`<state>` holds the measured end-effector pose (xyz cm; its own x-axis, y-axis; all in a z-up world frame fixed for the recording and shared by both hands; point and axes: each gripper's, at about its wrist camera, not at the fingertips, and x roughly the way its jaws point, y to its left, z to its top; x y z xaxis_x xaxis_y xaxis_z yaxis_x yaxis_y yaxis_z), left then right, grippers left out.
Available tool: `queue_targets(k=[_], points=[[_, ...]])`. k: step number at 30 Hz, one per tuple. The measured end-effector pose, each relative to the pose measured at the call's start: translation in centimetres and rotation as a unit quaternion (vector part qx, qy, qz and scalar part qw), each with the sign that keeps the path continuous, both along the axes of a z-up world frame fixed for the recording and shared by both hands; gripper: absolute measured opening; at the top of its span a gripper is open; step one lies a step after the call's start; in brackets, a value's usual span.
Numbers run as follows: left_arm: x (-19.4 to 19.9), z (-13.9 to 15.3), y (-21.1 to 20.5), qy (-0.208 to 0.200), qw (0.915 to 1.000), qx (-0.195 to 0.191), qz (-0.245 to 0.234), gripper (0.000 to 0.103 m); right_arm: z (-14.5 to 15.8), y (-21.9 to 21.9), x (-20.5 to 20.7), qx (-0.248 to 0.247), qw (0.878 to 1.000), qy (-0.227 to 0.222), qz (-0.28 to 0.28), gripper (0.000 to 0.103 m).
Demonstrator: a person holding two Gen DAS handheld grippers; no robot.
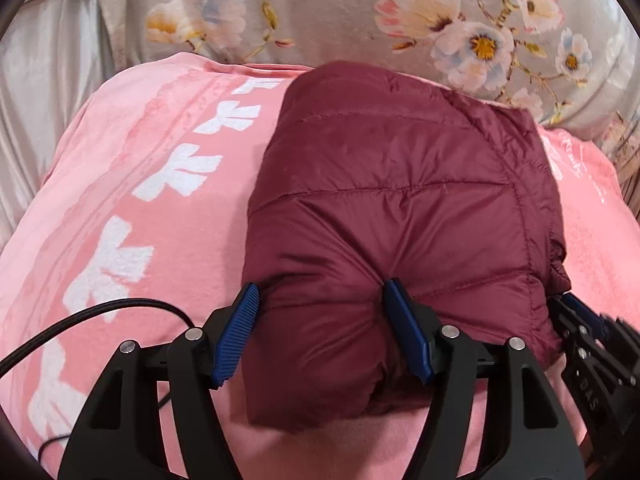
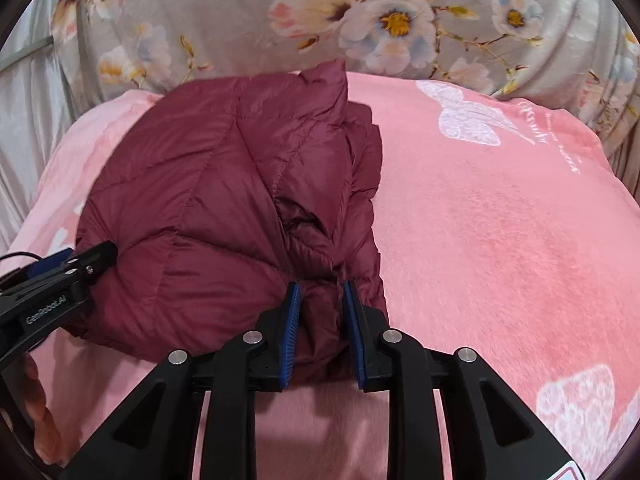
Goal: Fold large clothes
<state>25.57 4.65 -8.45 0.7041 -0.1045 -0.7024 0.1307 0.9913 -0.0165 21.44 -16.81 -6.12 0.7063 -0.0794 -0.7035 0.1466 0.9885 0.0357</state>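
Nearest, the left gripper (image 1: 320,336) has its jaws spread wide around a thick bunch at the near edge of the maroon puffer jacket (image 1: 400,184), pads pressing into the padding; the right gripper (image 2: 322,334) pinches a narrower bunch of the same edge at the jacket's right side. Beyond them the jacket lies as a compact, layered bundle on the pink blanket (image 2: 500,220), with floral bedding (image 2: 240,12) behind. Folding looks nearly done; the next move probably calls for raising both corners together and carrying them evenly away.
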Motion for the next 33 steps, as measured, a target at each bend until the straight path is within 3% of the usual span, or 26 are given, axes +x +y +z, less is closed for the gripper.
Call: queue_targets(k=[5, 12, 17, 23, 33], points=[[-3.4, 2.1, 0.3, -0.02, 0.9997, -0.011, 0.007, 0.063, 2.1, 0.2, -3.9, 0.004, 1.0, -0.024, -0.001, 0.054], [-8.3, 2.6, -0.8, -0.025, 0.9996, -0.01, 0.01, 0.063, 3.0, 0.3, -9.0, -0.014, 0.999, -0.035, -0.005, 0.063], [-11.7, 2.4, -0.8, -0.021, 0.9993, -0.015, 0.027, 0.063, 2.7, 0.0, -11.6, -0.008, 0.999, -0.035, -0.003, 0.065], [-14.7, 1.3, -1.4, -0.041, 0.9982, 0.005, 0.044, 0.071, 1.8, 0.6, -14.1, -0.026, 0.999, -0.041, 0.005, 0.069], [-15.5, -1.0, -1.3, -0.05, 0.9964, -0.004, 0.069, 0.079, 0.8, 1.1, -15.2, -0.038, 0.998, -0.043, 0.017, 0.072]])
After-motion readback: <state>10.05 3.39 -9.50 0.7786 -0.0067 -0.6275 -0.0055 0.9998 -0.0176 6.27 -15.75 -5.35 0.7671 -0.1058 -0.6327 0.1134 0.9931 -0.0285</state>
